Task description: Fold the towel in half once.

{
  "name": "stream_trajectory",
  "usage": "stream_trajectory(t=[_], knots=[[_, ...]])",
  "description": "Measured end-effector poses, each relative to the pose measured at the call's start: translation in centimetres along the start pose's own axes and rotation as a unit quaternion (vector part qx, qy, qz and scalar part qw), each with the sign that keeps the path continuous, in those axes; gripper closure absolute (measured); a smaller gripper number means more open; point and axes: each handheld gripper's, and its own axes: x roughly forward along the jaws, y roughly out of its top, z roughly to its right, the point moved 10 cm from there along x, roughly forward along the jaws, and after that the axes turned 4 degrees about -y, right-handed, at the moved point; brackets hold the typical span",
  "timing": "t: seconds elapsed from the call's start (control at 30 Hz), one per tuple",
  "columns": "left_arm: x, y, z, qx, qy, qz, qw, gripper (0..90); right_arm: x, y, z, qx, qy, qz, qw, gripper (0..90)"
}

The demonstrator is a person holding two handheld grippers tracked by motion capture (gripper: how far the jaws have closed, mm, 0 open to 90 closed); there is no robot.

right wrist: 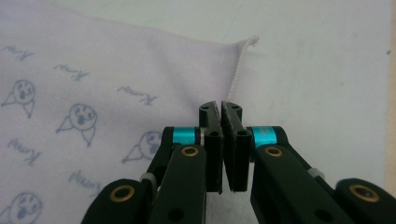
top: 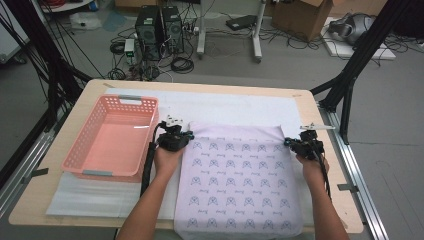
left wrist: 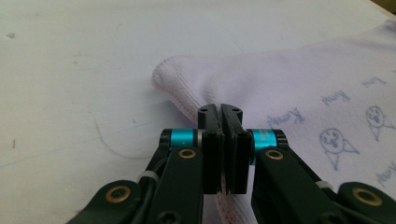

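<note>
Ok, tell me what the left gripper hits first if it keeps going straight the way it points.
The left gripper, shut on the towel, would probably meet only its rounded far corner, then the white mat.

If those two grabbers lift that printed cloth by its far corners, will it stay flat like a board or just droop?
The cloth will probably droop: it looks thin and soft, bunching at the left gripper. It likely weighs little, lying flat on the table. With the right gripper also shut on its edge, the rest should hang.

Even, diffuse light fills the high view, with a small glare streak inside the basket (top: pixel 112 135) and faint shadows beside it. Both gripper views are bright, nearly washed out beyond the cloth (left wrist: pixel 299 79); near jaws look soft, and edges blur slightly.
</note>
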Motion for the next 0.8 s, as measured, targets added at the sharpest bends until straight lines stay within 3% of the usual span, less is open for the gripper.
stream_trajectory(t=[0.13, 0.3, 0.43, 0.8], knots=[[-0.3, 2.7, -0.1, -0.002, 0.002, 0.022, 0.9997, 86.8, -0.5, 1.6, 0.6, 0.011, -0.007, 0.03, 0.9995, 87.8], [-0.7, 5.5, -0.7, -0.037, -0.008, 0.054, 0.9979, 86.8, -1.7, 4.4, 1.3, 0.041, 0.004, 0.089, 0.9952, 87.8], [-1.0, 5.2, -0.2, -0.018, -0.013, 0.045, 0.9988, 86.7, -2.2, 4.8, 1.2, 0.043, 0.01, 0.091, 0.9949, 87.8], [-3.1, 3.2, 1.1, -0.01, -0.033, 0.035, 0.9988, 86.6, -4.0, 3.1, 0.1, 0.045, 0.046, 0.087, 0.9941, 87.6]])
